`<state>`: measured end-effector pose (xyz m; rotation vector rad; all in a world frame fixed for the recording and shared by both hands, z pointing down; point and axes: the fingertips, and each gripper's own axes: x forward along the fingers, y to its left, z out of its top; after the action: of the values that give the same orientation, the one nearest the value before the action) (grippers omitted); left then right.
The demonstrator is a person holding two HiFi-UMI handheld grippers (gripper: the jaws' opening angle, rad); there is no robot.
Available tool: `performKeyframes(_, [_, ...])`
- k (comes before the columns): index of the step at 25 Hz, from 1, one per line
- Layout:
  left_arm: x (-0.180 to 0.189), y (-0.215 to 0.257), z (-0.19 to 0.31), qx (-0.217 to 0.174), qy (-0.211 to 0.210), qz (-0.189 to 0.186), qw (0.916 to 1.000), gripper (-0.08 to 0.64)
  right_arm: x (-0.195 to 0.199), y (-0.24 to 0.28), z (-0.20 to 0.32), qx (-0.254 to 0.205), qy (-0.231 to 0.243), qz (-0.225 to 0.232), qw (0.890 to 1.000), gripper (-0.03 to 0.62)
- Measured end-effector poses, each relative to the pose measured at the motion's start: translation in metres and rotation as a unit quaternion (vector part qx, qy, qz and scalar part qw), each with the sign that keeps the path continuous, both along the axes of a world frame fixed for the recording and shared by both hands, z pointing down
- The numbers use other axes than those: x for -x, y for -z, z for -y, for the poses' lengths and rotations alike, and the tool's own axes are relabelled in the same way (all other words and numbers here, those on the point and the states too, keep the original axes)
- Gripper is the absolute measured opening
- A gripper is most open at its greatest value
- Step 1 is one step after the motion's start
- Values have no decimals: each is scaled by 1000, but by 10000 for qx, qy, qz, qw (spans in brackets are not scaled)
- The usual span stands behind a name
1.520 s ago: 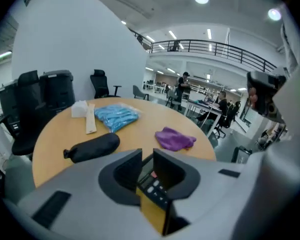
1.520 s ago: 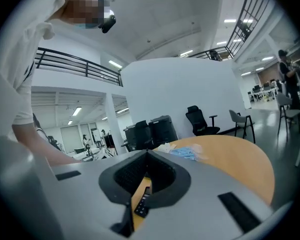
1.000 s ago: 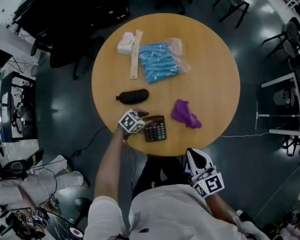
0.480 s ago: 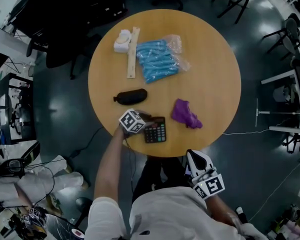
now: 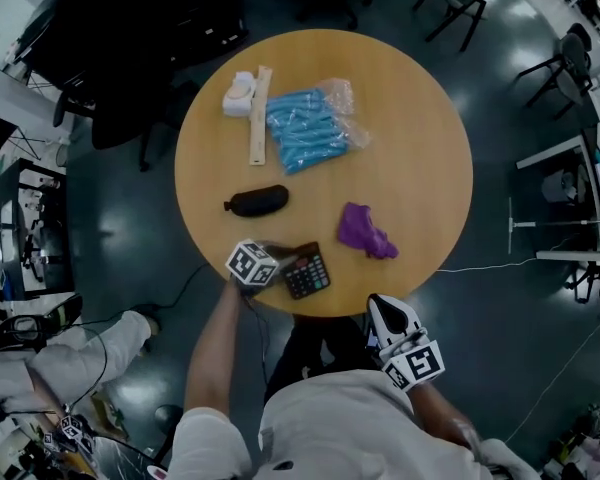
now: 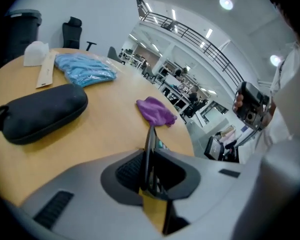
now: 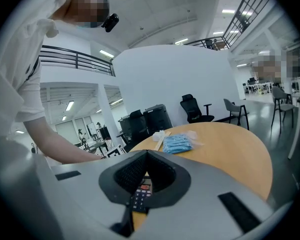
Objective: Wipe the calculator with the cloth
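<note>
Left gripper view shows calculator (image 6: pixel 151 135) edge-on, gripped in left hand-held gripper (image 6: pixel 149 154), jaws just closing, pointing down, right hand-held gripper (image 7: pixel 146 153) pinched together, empty

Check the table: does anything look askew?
Yes: the calculator stands tipped on edge between the left gripper's fingers, which have just been closing on it, rather than lying flat. The purple cloth lies untouched beside it.

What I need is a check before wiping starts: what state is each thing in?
Calculator: clamped at its edge by the left gripper.
Left gripper: jaws have just been closing, now shut on the calculator.
Right gripper: shut, empty, held off the table.
Cloth: crumpled, lying loose on the table, untouched.
Black case: closed, lying on the table.
</note>
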<state>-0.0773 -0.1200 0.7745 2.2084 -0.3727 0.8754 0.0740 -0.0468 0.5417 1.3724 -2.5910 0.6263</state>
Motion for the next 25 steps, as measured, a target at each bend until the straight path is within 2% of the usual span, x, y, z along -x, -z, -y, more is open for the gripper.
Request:
performKeyframes(3, [5,13,-12,-177,676,-36,9975,57,-2,-2,3,-68,-17,-26,10000,15])
performKeyframes(6, [10,25,-29,-375,1465,-140,9884,51,-4,-10,3,-69,-13,-102,9999,15])
performKeyframes(9, [15,38,-36,-614,2206,-296,9730,48,-10,-21,7,-100,-67,-255,9996,15])
performKeyframes(12, [22,62,-37,-795,2823,-627,9540,48,-23,-38,17,-77,-201,-556,9982,15])
performKeyframes(14, [26,79,-39,-930,3092,-767,9433,48,-33,-55,25,-19,-289,-756,9967,17])
performKeyframes(19, [37,116,-40,-1221,3507,-912,9240,48,-43,-107,60,122,-296,-1423,9893,18])
performKeyframes(23, [44,131,-41,-1314,3773,-1026,9110,48,-45,-160,87,527,-235,-1985,9784,22])
performKeyframes(24, [45,136,-41,-1368,3817,-1035,9082,48,-45,-172,92,711,-229,-2065,9756,42])
performKeyframes(25, [46,140,-41,-1425,3850,-1041,9059,48,-46,-184,96,908,-216,-2133,9725,119])
